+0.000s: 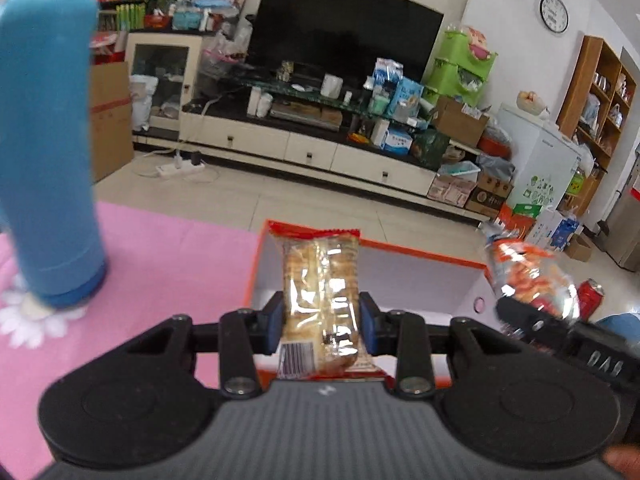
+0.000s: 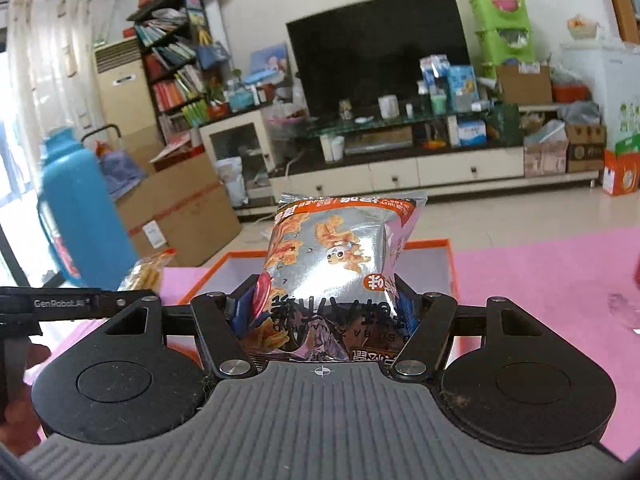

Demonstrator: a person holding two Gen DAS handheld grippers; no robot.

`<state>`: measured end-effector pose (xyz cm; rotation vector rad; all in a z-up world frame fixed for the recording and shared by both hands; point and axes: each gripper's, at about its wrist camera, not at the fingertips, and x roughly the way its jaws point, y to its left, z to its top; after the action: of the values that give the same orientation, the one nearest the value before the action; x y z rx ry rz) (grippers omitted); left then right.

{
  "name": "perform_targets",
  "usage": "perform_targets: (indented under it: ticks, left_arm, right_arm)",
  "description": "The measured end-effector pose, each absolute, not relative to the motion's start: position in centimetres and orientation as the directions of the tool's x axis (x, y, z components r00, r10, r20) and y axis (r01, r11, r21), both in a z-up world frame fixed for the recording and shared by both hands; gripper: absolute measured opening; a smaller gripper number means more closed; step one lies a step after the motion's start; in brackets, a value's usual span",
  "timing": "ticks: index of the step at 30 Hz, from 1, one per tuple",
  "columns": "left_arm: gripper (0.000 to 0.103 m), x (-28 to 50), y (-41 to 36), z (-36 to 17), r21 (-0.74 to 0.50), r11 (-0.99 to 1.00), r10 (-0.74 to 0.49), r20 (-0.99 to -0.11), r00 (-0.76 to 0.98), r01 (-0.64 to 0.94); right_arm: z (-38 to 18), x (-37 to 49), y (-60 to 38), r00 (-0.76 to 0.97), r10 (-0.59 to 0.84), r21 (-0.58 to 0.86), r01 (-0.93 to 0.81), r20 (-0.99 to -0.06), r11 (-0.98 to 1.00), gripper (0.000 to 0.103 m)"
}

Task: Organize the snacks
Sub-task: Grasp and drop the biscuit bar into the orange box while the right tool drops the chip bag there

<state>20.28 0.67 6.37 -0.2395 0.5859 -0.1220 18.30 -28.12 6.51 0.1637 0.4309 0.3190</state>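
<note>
You have a snack in each claw. Your left gripper (image 1: 323, 322) is clamped on a clear cracker packet (image 1: 320, 292), its blue pads pressing the packet's sides at mid-height, so it stands upright above the jaws. Your right gripper (image 2: 323, 310) is closed on a puffy silver-and-orange snack bag (image 2: 340, 264), pinched low with most of the bag free above the pads. Both snacks hang in the air just over the orange-edged box (image 1: 400, 276), which sits open on the pink tablecloth (image 1: 168, 248).

The step in hand looks like carrying both packs to the box. Bring each one over the white bottom, well inside the orange rim, before you let go. The silver bag is soft and air-filled, so it may slip or tip when the pads part; lower it close to the floor of the box first. Keep the two grippers apart, since they already sit just beside each other.

Mind the tall blue flask (image 1: 48, 140) standing on the cloth to your left. A red can (image 1: 591, 298) stands beyond the box on the right. Behind the table the room is crowded: a dark television (image 1: 344, 28) above a low cabinet, bookshelves, cardboard boxes and a wall clock (image 1: 554, 13).
</note>
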Motion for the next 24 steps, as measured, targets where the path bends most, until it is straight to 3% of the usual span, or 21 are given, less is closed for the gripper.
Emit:
perform_targets:
  ticks: [6, 8, 9, 10, 13, 18, 24]
  left_arm:
    - [0.035, 24.4, -0.4, 3.8, -0.288, 0.957, -0.206, -0.570, 0.795, 0.041]
    - [0.045, 24.8, -0.6, 3.2, -0.276, 0.961, -0.184, -0.585, 0.789, 0.019]
    - [0.059, 24.7, -0.4, 3.3, -0.271, 0.962, -0.180, -0.587, 0.790, 0.018]
    - [0.066, 24.4, -0.4, 3.6, -0.265, 0.964, -0.172, -0.574, 0.801, 0.018]
    - [0.067, 23.0, -0.4, 5.2, -0.238, 0.970, -0.163, -0.518, 0.840, 0.041]
    - [0.069, 19.7, 0.4, 7.2, -0.210, 0.976, -0.145, -0.471, 0.870, 0.049]
    - [0.069, 14.8, 2.1, 6.5, -0.198, 0.979, -0.150, -0.519, 0.842, 0.052]
  right_arm:
    - [2.8, 23.7, -26.5, 0.835, 0.307, 0.221, -0.228, -0.456, 0.948, 0.052]
    - [1.9, 24.9, -26.0, 0.822, 0.293, 0.217, -0.212, -0.488, 0.953, 0.055]
    - [1.6, 25.1, -26.0, 0.818, 0.296, 0.227, -0.207, -0.493, 0.952, 0.060]
    - [1.6, 25.1, -26.1, 0.823, 0.304, 0.242, -0.209, -0.480, 0.948, 0.065]
    - [2.7, 24.1, -26.3, 0.851, 0.300, 0.243, -0.211, -0.431, 0.947, 0.084]
    - [5.2, 20.9, -27.4, 0.883, 0.308, 0.247, -0.230, -0.354, 0.941, 0.091]
    - [6.6, 16.6, -29.7, 0.883, 0.328, 0.267, -0.245, -0.336, 0.932, 0.093]
